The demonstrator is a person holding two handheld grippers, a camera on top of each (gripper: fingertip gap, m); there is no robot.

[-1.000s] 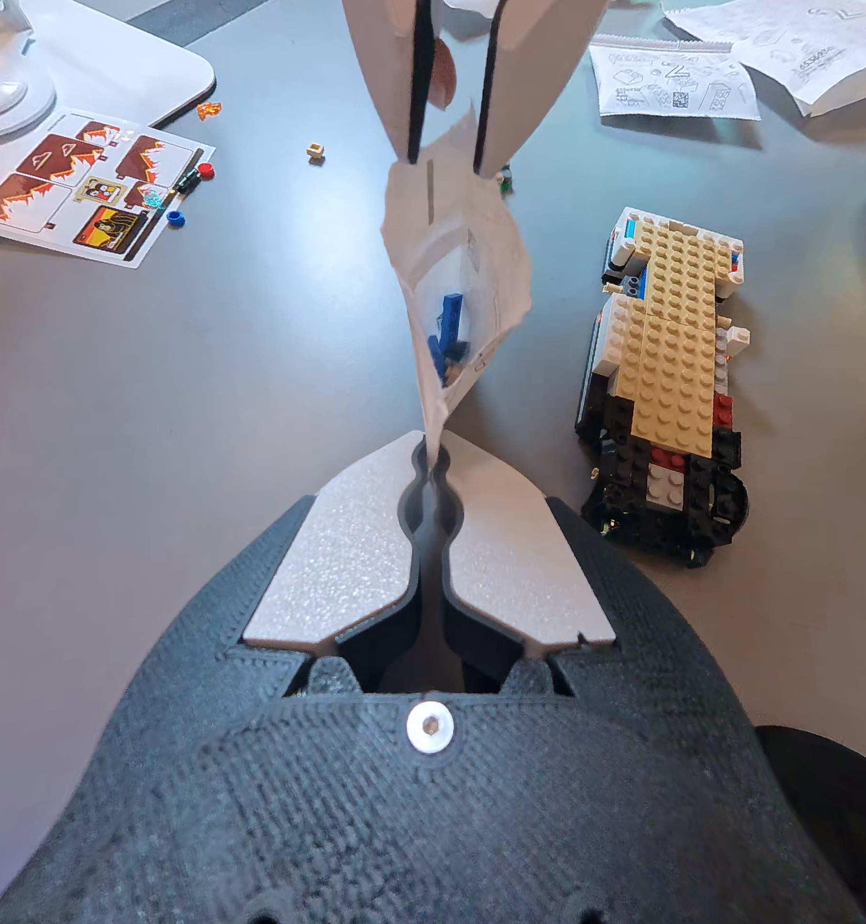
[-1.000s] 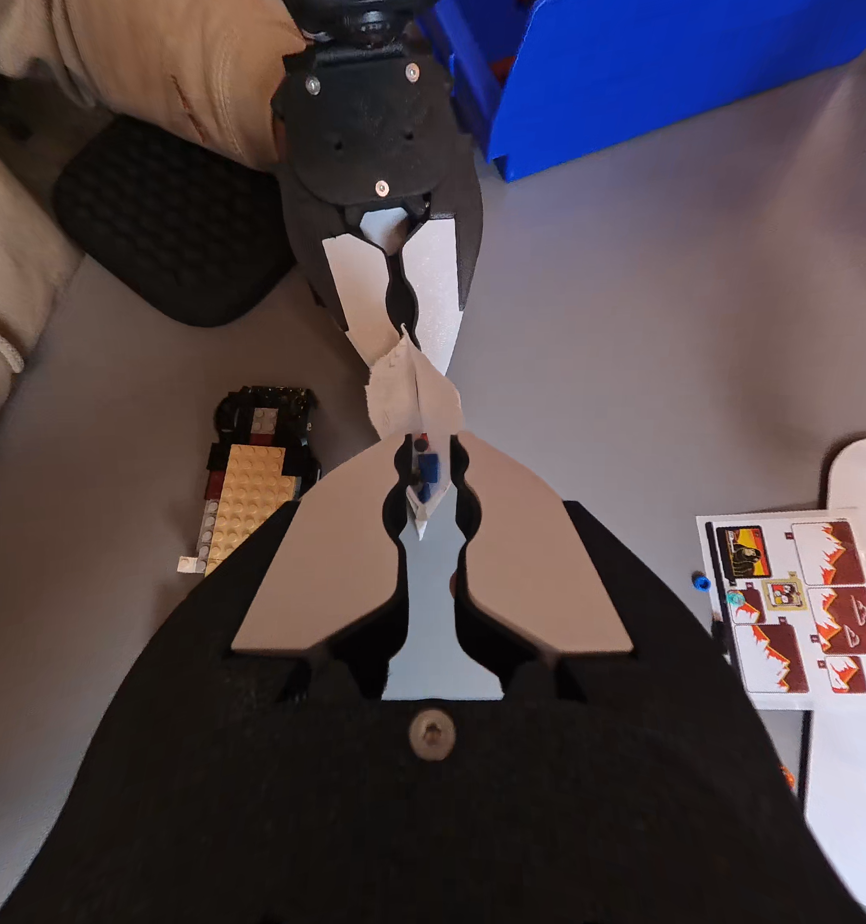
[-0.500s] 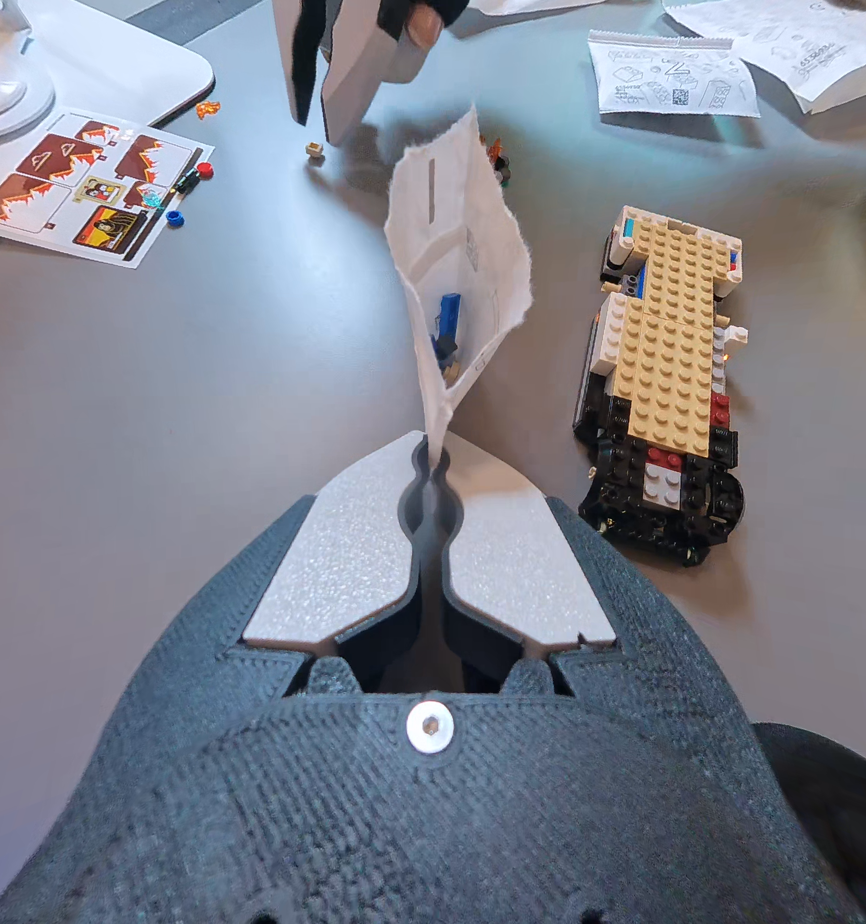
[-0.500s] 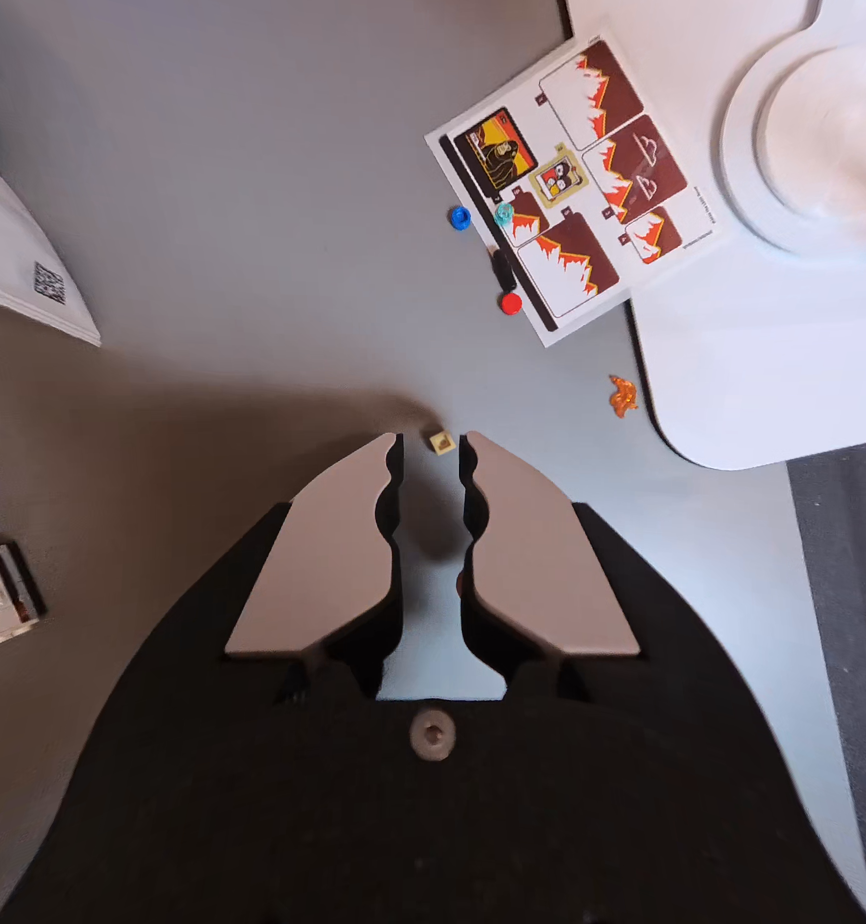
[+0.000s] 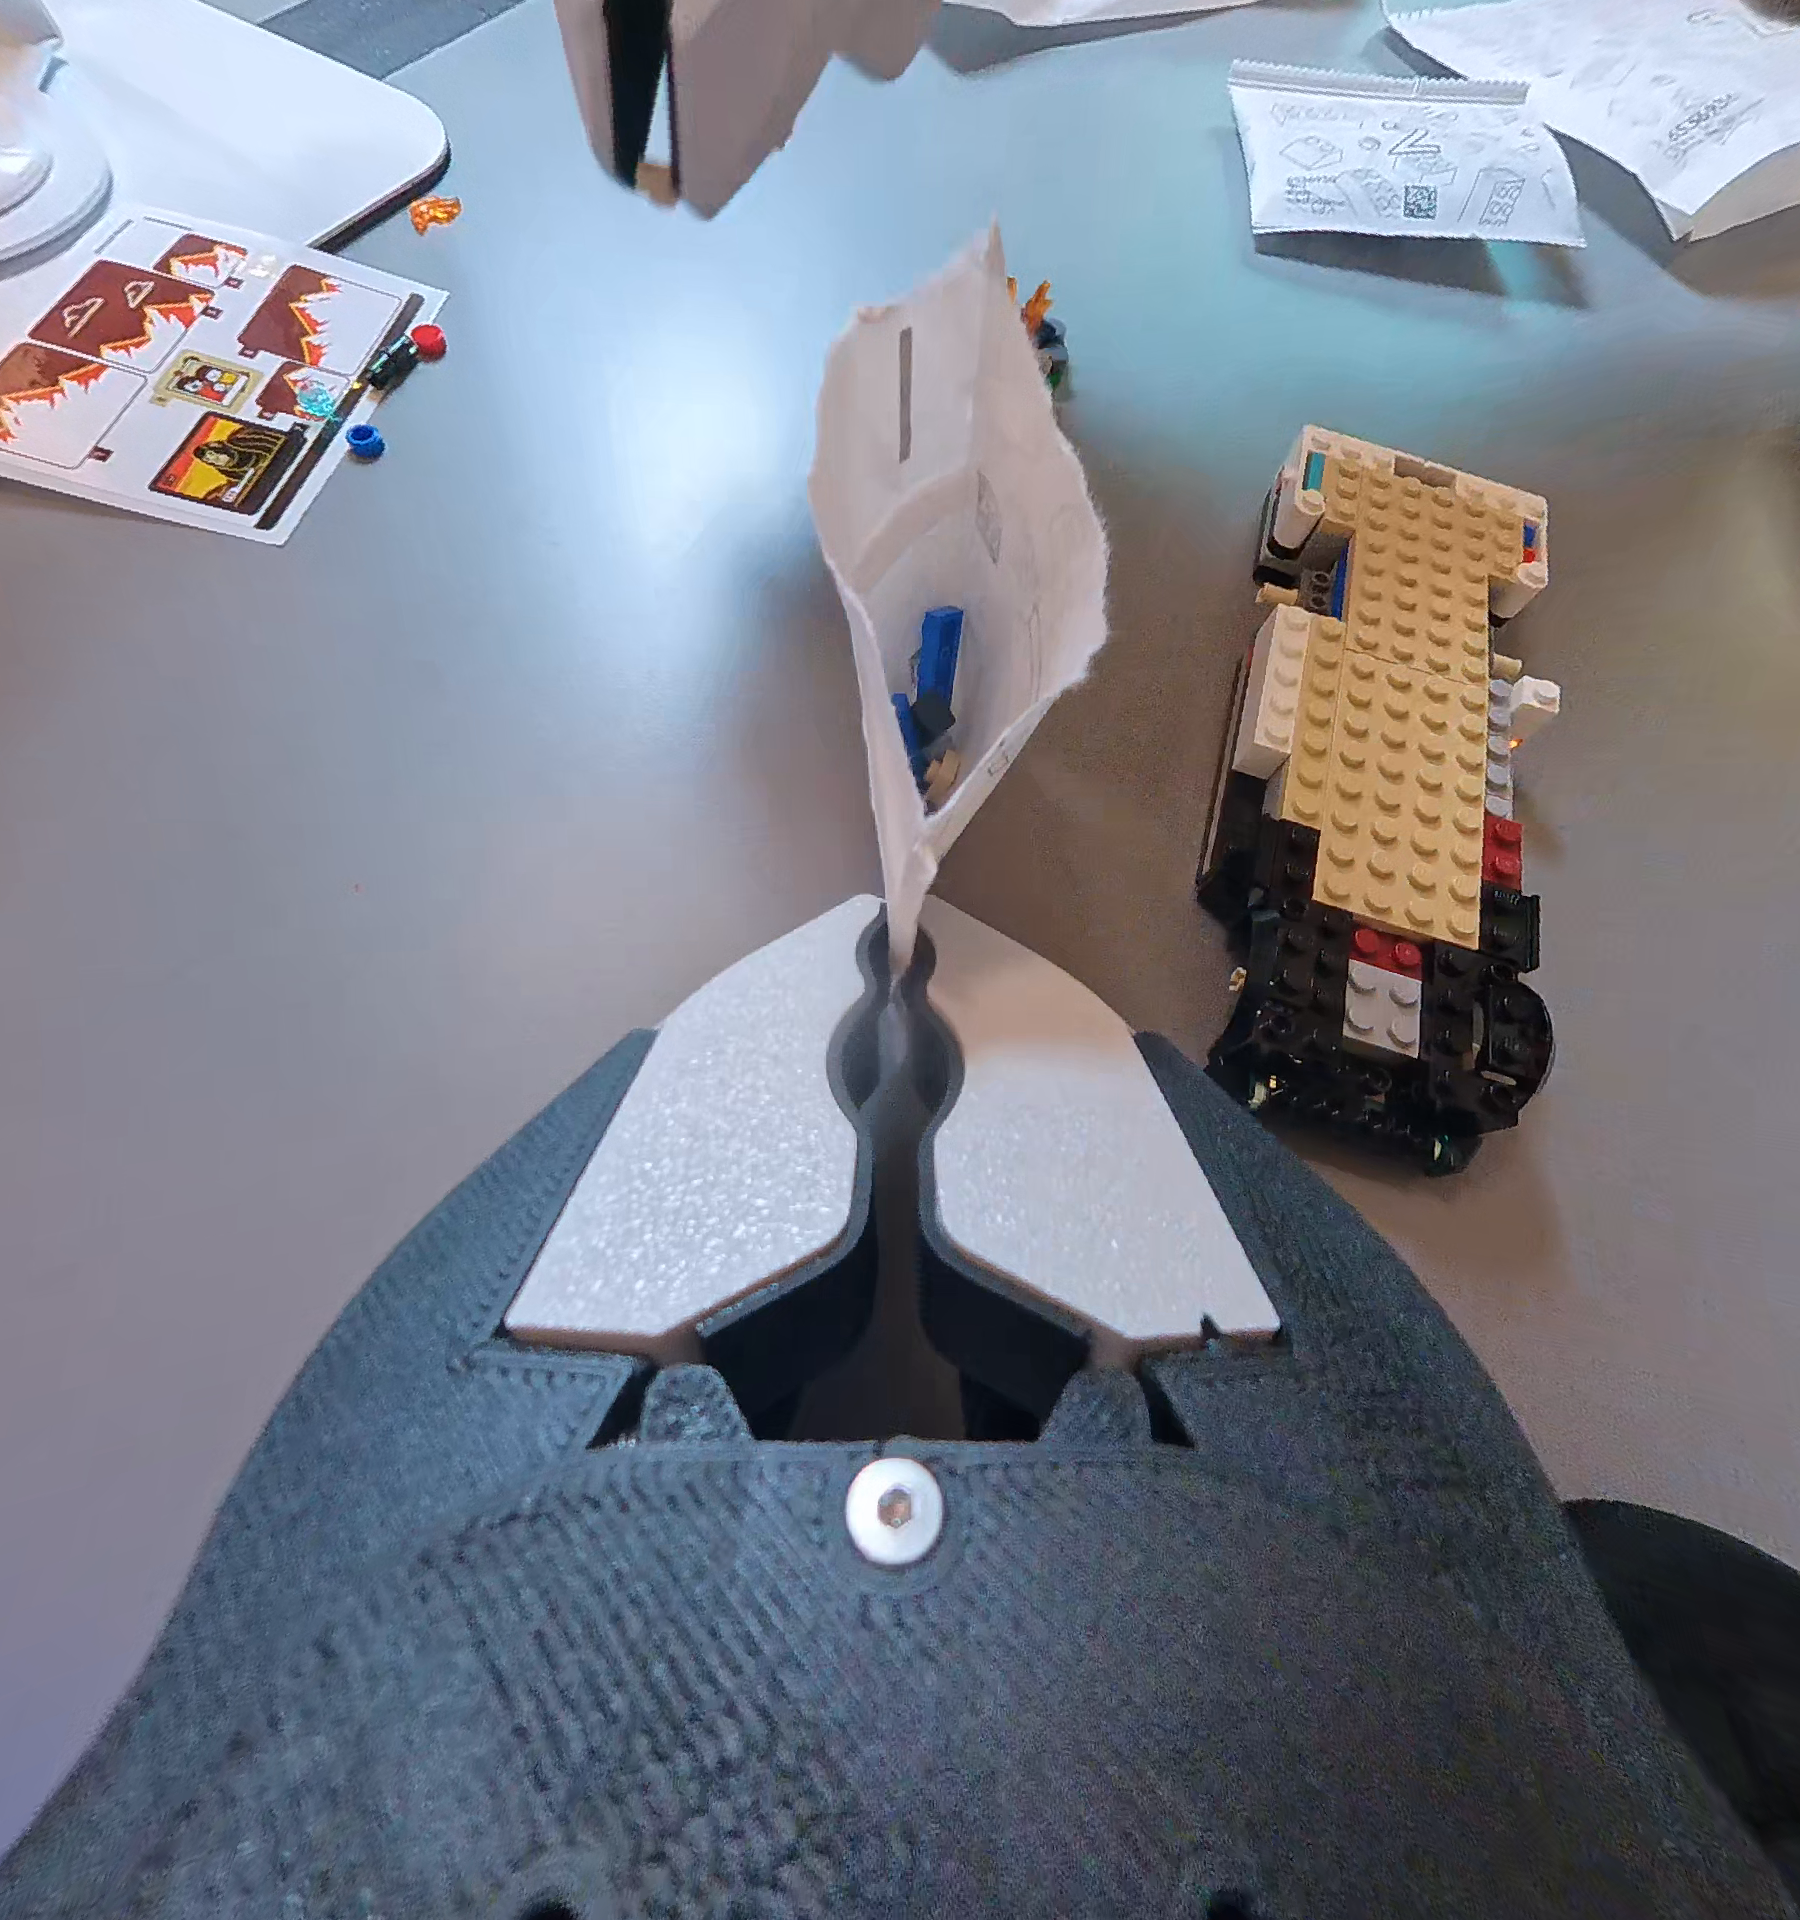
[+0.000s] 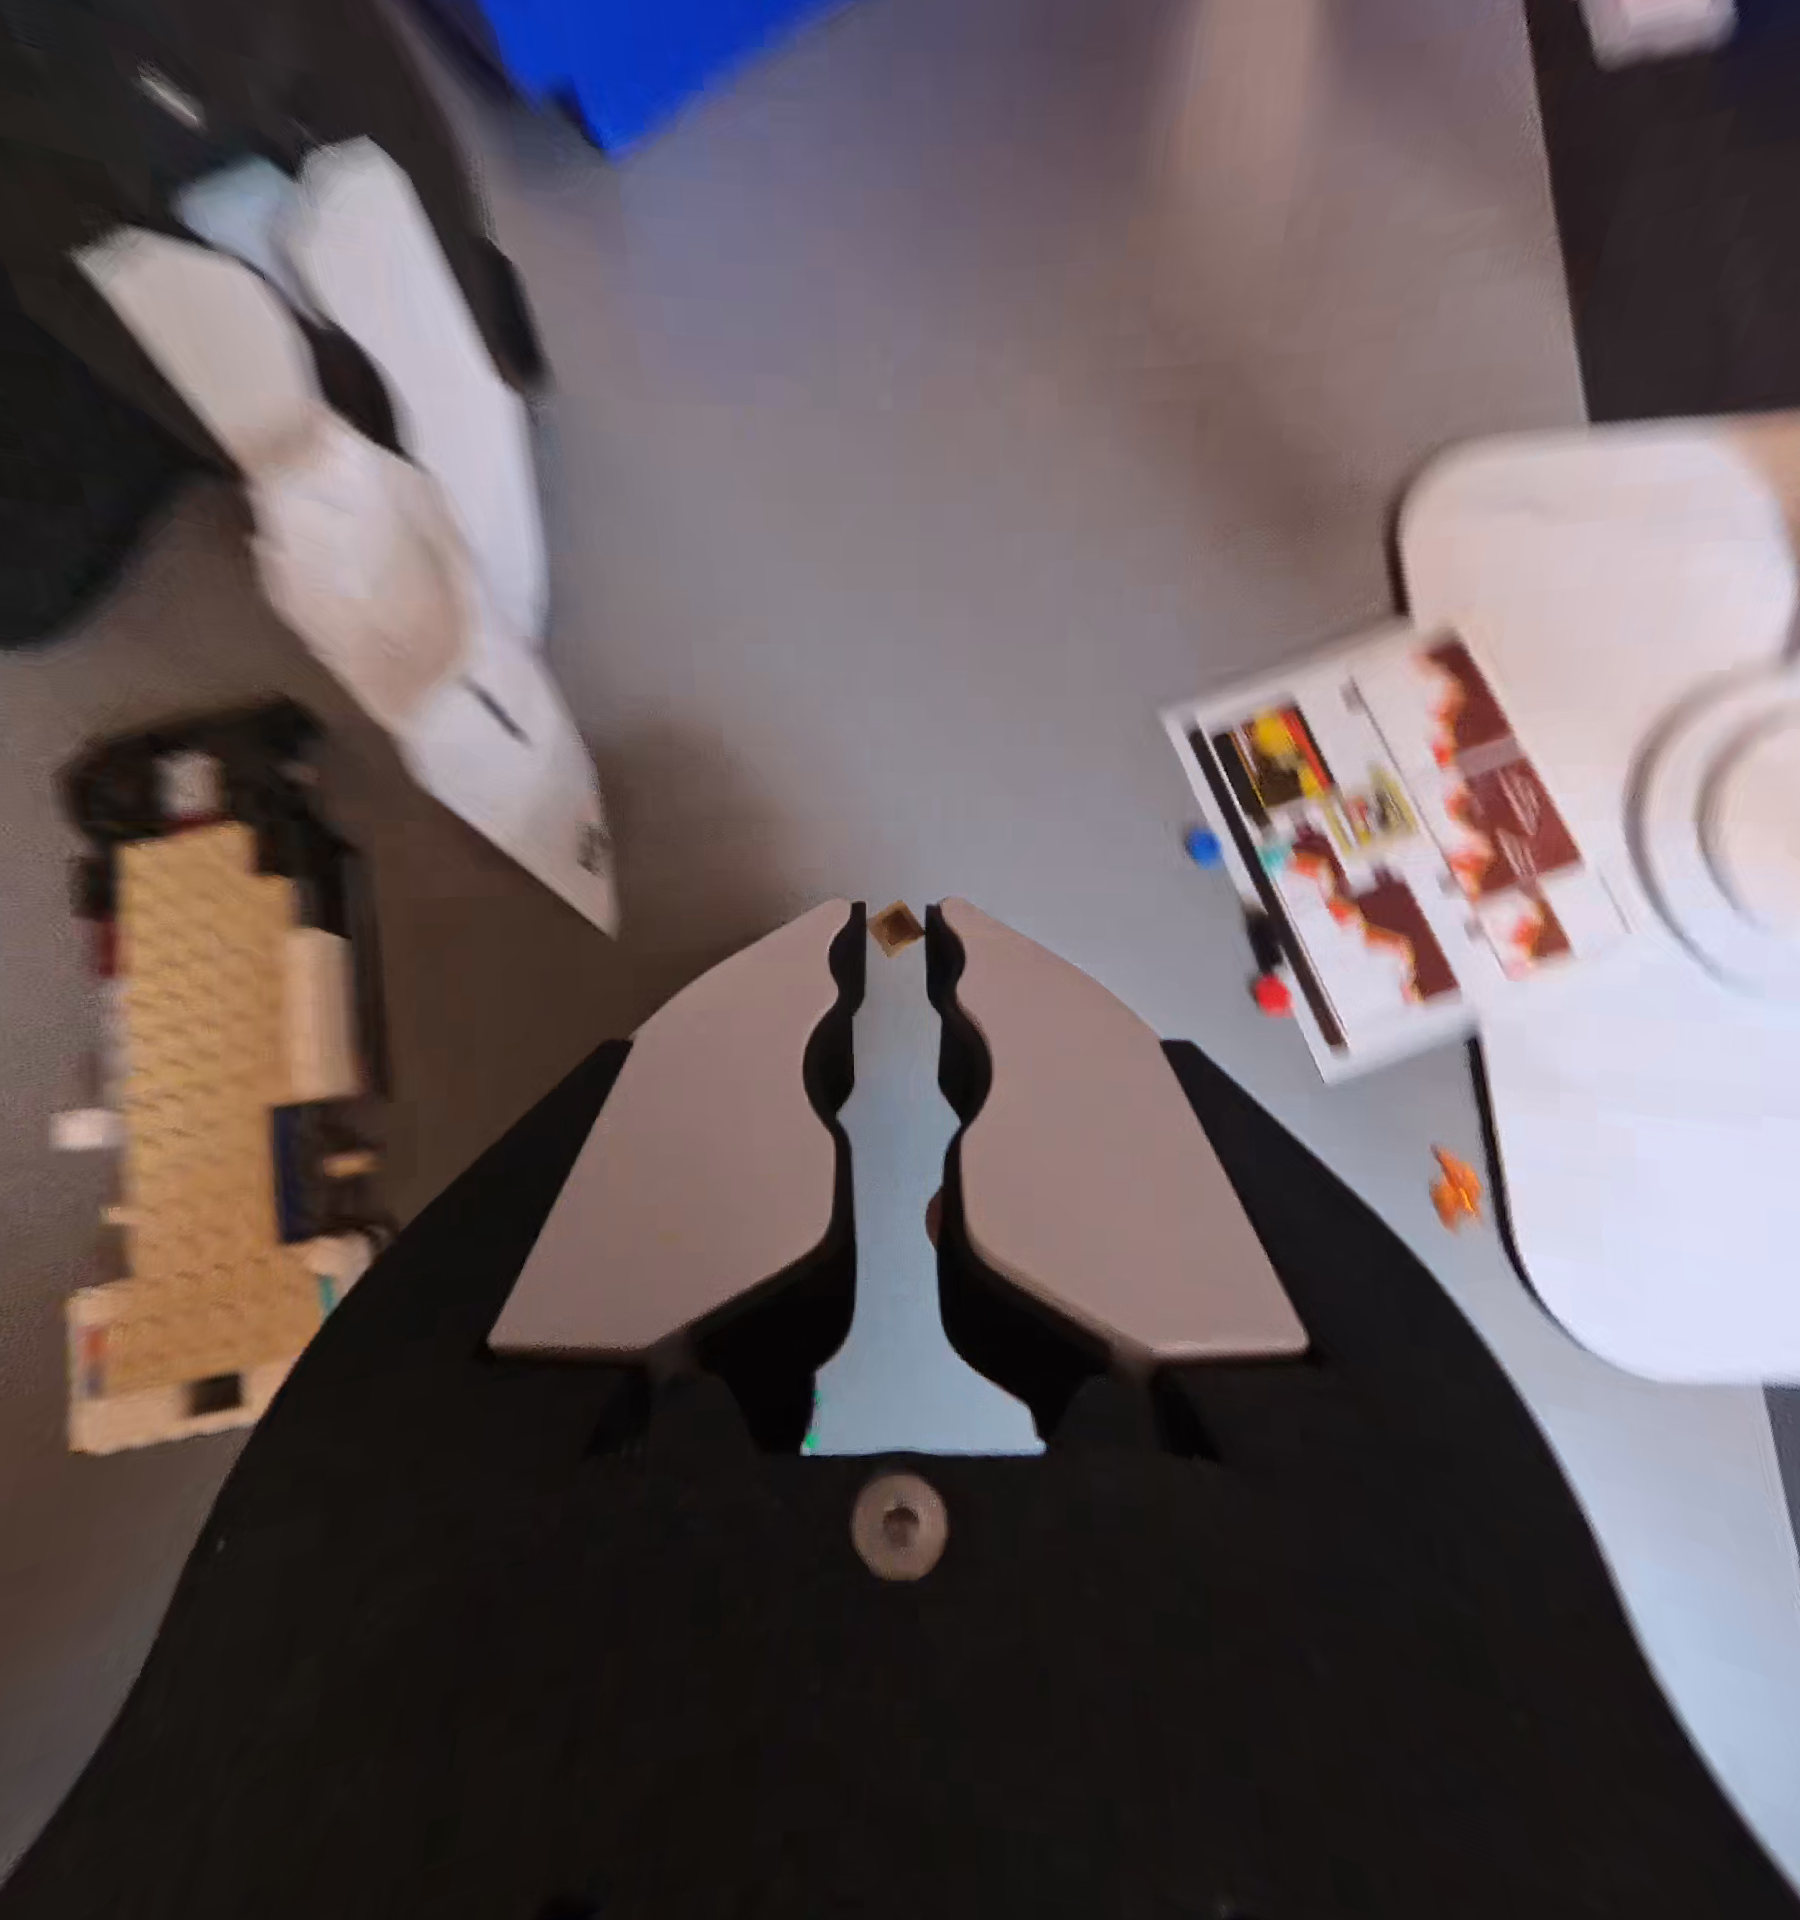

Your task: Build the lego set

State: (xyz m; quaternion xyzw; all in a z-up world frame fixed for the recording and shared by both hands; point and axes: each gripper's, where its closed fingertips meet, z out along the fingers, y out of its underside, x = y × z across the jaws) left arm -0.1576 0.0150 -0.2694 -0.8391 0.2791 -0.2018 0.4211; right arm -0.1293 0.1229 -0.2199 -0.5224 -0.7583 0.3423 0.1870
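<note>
Paper bag (image 5: pixel 953 582): torn open, blue bricks visible inside, bottom corner pinched in left tongs (image 5: pixel 901 930), tips pressed together on it. Bag stands up just ahead of the tips, above the grey desk (image 5: pixel 408 779). Tan-and-black brick vehicle (image 5: pixel 1389 790) right of tongs, sticker sheet (image 5: pixel 163 379) far left ahead. Right tongs (image 5: pixel 652 171) at the top, beyond the bag, tan piece between their tips.

Right wrist view, blurred: right tongs (image 6: pixel 893 920) narrowly spread around a small tan brick (image 6: pixel 894 925) at the tips; pad contact can't be confirmed. Bag (image 6: pixel 428 623) ahead-left, vehicle (image 6: pixel 210 1070) left, sticker sheet (image 6: pixel 1395 852) right.
</note>
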